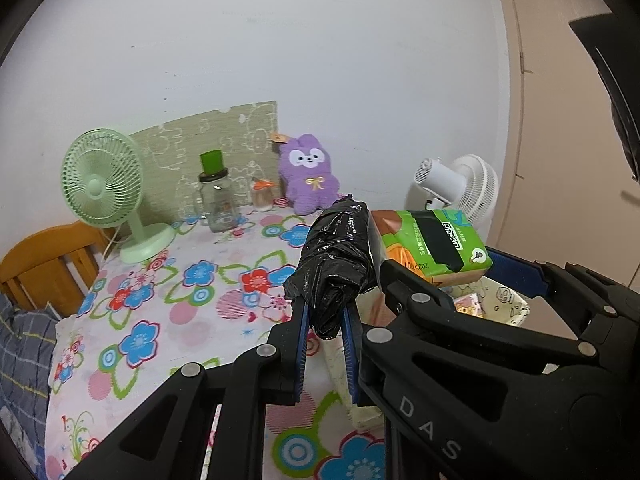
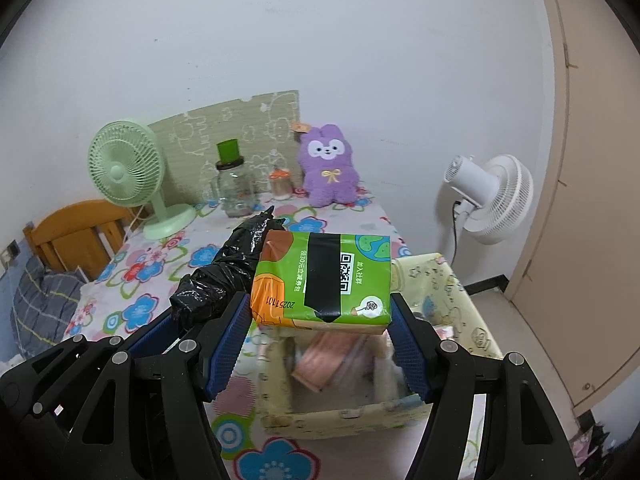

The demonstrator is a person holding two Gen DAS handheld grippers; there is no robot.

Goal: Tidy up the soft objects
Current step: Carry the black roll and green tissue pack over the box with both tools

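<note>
Left hand-held gripper [image 1: 325, 316] clamped on a black plastic-wrapped roll [image 1: 335, 264], raised just left of the cream fabric bin [image 2: 476, 316]. Right hand-held gripper [image 2: 318, 320] gripping a green tissue pack [image 2: 324, 278] directly above that bin.

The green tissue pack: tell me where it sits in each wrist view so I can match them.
Left wrist view: green tissue pack right of centre, beside the black plastic bundle held by the left gripper.
Right wrist view: centre, clamped by the right gripper above the yellow storage box.
Shared landmark: the purple plush bunny against the wall.
</note>
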